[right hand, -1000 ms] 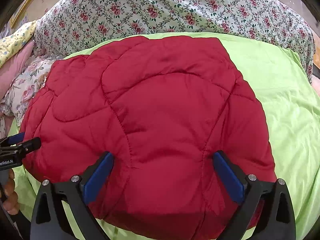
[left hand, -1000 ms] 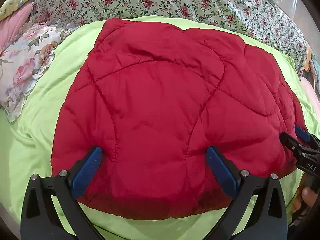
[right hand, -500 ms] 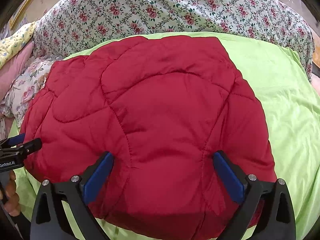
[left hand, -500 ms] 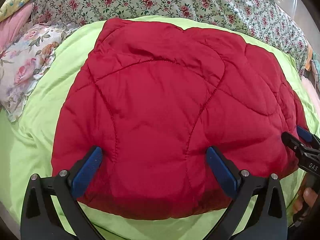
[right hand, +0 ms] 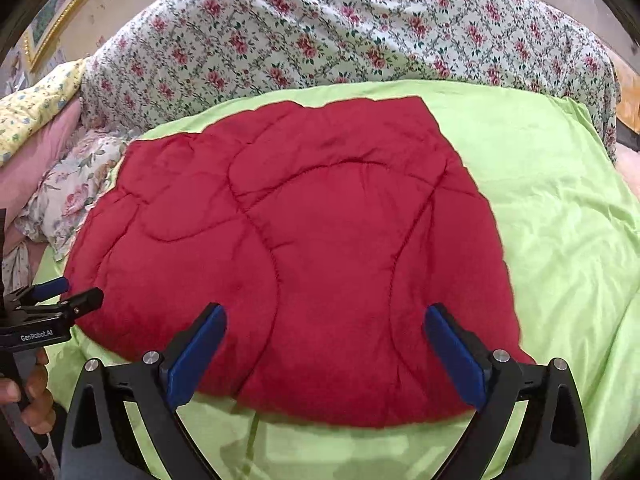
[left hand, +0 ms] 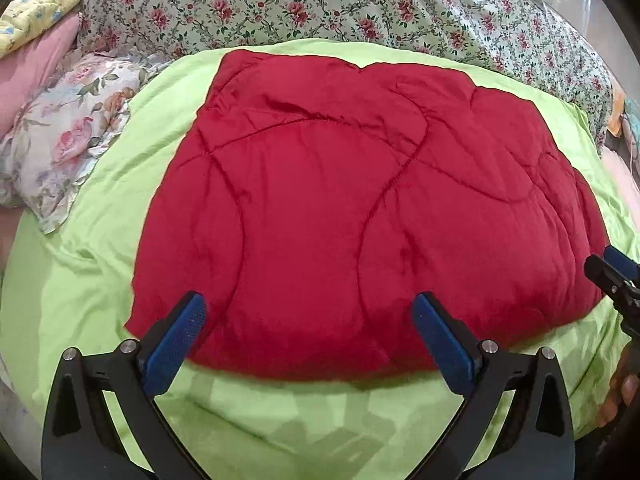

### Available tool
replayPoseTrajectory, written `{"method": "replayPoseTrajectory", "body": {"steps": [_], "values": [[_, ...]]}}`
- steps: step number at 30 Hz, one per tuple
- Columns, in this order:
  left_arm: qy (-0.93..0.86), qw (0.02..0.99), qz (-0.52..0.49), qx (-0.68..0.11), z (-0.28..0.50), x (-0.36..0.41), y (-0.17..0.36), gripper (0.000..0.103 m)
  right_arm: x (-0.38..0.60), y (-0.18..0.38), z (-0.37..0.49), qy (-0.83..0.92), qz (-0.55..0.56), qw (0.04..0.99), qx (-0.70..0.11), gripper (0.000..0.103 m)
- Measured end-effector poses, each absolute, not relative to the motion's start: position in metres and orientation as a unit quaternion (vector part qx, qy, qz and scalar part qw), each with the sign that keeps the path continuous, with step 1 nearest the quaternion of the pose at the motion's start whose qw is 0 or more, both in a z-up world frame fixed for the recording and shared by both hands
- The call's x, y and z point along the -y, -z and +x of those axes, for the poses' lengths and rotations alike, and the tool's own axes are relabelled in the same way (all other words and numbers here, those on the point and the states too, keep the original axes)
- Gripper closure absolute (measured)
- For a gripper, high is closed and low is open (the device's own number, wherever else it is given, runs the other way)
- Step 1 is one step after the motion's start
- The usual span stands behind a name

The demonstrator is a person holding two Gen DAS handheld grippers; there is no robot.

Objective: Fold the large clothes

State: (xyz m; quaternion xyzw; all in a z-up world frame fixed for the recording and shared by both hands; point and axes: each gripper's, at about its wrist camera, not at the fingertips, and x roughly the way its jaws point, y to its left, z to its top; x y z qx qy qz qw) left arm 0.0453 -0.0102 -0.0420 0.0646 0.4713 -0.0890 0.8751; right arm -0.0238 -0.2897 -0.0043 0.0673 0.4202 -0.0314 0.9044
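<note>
A red quilted garment (left hand: 360, 216) (right hand: 304, 248) lies folded into a rough square on a lime green sheet (left hand: 80, 272) (right hand: 560, 216). My left gripper (left hand: 310, 320) hangs open over the garment's near left edge, its blue pads wide apart and holding nothing. Over the near right edge my right gripper (right hand: 324, 332) is open too, empty. Each gripper shows at the side of the other's view: the right gripper (left hand: 612, 272) at the far right, the left gripper (right hand: 60, 296) at the far left, held by a hand (right hand: 36, 400).
A floral quilt (left hand: 360, 4) (right hand: 360, 36) is bunched behind the green sheet. A flowered pillow (left hand: 60, 136) and a pink pillow (left hand: 36, 64) lie at the left. A gold picture frame (right hand: 60, 12) hangs on the wall at the upper left.
Both grippers have pulled back toward the near side and risen a little, so the green sheet now shows in front of the garment's near edge. The garment has not moved.
</note>
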Motion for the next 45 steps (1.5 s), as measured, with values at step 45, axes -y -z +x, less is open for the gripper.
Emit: {"method": "replayPoseTrajectory", "body": {"steps": [45], "values": [[0.085,0.891,0.117,-0.429,-0.035,-0.001,0.004,0.000,0.252,-0.034,-0.095,-0.032,0.023,0.897,-0.441,0.002]]}}
